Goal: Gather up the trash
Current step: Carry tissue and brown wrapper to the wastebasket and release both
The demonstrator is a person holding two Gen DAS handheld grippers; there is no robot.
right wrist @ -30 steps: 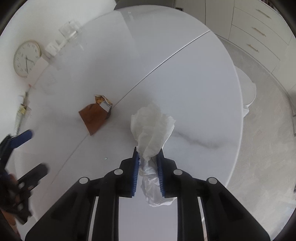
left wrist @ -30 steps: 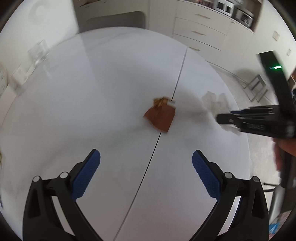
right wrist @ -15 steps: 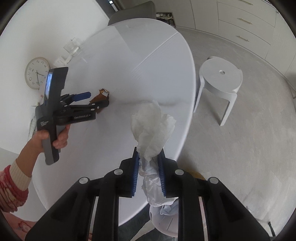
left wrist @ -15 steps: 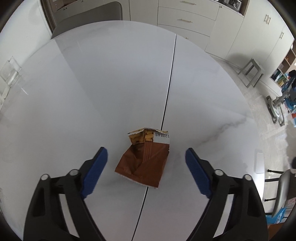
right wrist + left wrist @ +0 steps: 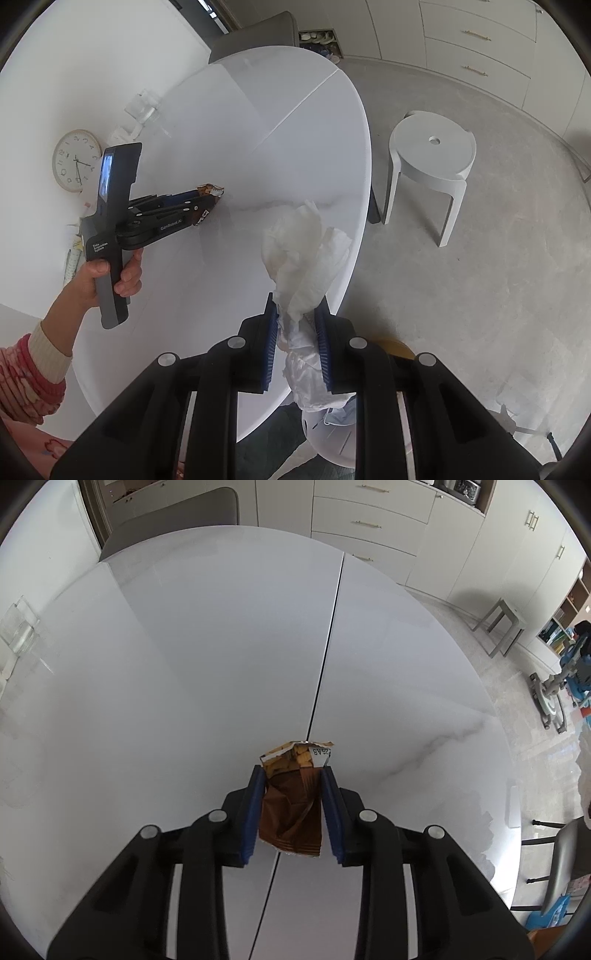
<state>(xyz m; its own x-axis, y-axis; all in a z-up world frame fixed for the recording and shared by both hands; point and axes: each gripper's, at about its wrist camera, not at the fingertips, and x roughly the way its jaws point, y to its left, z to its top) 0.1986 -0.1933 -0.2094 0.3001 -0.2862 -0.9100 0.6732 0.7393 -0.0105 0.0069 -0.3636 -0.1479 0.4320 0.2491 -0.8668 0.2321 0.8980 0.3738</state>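
1. The left gripper (image 5: pixel 292 775) sat low over a round white table (image 5: pixel 184 664), its two blue-padded fingers (image 5: pixel 252 812) drawn in against the sides of a brown snack wrapper (image 5: pixel 291 812).
2. The wrapper was crumpled, with a torn yellow top edge poking out past the fingertips. Its lower edge lay on or just above the dark seam (image 5: pixel 325 653) that ran across the middle of the tabletop; whether it touched the table could not be told.
3. From the right wrist view, the same left gripper (image 5: pixel 212 201) appeared off to the left, held in the person's left hand (image 5: pixel 110 273), with the wrapper (image 5: pixel 208 194) pinched at its tip over the table (image 5: pixel 277 92).
4. The right gripper (image 5: pixel 295 306) pinched a wad of white tissue (image 5: pixel 303 243) between its blue pads. The tissue fanned out above the fingers and hung in a bunch below them.
5. This gripper was at the near rim of the table, partly over the grey floor (image 5: pixel 480 277).
6. A white plastic stool (image 5: pixel 432 155) stood on the floor just beyond the table's edge.
7. A round wall clock (image 5: pixel 76 160) leaned at the far left, near some clear glassware (image 5: pixel 142 109) on the tabletop.
8. Pale cabinet drawers (image 5: pixel 369 517) lined the far wall behind the table.
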